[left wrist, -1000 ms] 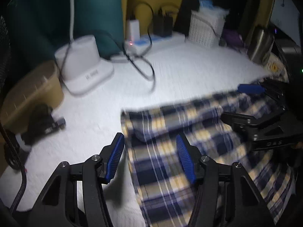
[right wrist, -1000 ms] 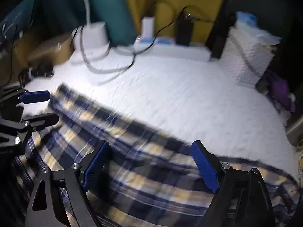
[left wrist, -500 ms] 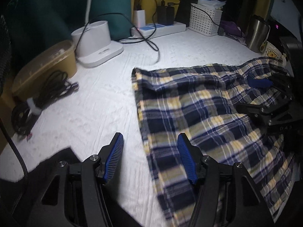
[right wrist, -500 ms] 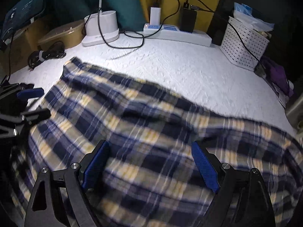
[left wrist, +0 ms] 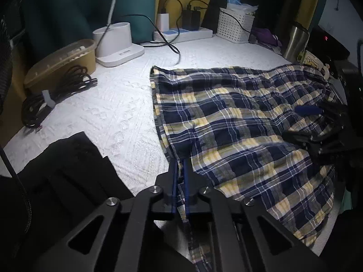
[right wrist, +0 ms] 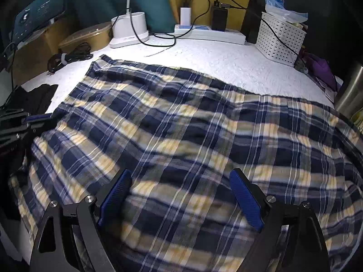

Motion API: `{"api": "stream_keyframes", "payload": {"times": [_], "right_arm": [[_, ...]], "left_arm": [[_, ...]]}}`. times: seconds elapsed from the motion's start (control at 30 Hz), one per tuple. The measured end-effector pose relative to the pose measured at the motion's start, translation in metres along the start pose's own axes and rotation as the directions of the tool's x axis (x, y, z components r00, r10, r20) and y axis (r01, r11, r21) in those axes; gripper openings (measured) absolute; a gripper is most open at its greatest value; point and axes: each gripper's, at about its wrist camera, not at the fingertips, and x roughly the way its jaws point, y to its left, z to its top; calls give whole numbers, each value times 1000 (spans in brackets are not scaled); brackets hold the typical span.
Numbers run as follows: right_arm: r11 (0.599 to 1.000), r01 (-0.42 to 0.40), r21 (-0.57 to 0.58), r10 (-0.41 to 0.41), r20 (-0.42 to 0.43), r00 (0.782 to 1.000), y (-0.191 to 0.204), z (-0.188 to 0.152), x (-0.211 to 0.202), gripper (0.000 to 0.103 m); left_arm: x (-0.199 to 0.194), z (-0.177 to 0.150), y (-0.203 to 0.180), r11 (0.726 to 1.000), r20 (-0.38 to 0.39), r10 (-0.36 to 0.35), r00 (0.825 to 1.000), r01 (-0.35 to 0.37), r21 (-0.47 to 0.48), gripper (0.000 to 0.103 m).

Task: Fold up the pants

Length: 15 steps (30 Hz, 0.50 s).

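Observation:
Navy, yellow and white plaid pants (left wrist: 238, 117) lie spread over a white textured cloth (left wrist: 118, 117). My left gripper (left wrist: 180, 176) is shut on the left near edge of the pants. My right gripper (right wrist: 181, 195) is open, its blue pads (right wrist: 245, 201) wide apart just above the near part of the pants (right wrist: 181, 131). The right gripper also shows at the right of the left wrist view (left wrist: 317, 124), over the fabric. The left gripper shows at the left edge of the right wrist view (right wrist: 34, 120).
At the back stand a white charging base (left wrist: 118, 45), a power strip with plugs (left wrist: 181, 34), a white basket (left wrist: 236, 27) and a steel tumbler (left wrist: 295, 43). A brown lidded box (left wrist: 61, 61) and coiled black cable (left wrist: 54, 90) lie left. Dark cloth (left wrist: 68, 158) lies near left.
The pants have been drawn back toward me and spread out. My left gripper has closed from open onto the pants' left edge. The right gripper stays open.

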Motion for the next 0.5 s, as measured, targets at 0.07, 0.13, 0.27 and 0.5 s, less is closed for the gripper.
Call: {"api": "stream_keyframes", "payload": {"times": [0.07, 0.13, 0.27, 0.5], "right_arm": [[1000, -6, -2, 6, -1, 1000, 1, -5, -3, 90], [1000, -12, -2, 12, -5, 1000, 2, -12, -7, 90], [1000, -7, -7, 7, 6, 1000, 6, -28, -15, 90], [1000, -10, 0, 10, 18, 1000, 8, -52, -30, 90]], "left_arm": [[-5, -1, -2, 1000, 11, 8, 1000, -8, 0, 3], [-8, -3, -2, 1000, 13, 25, 1000, -25, 4, 2], [-7, -10, 2, 996, -5, 90, 996, -90, -8, 1], [-49, -17, -3, 994, 51, 78, 996, -74, -79, 2]]}}
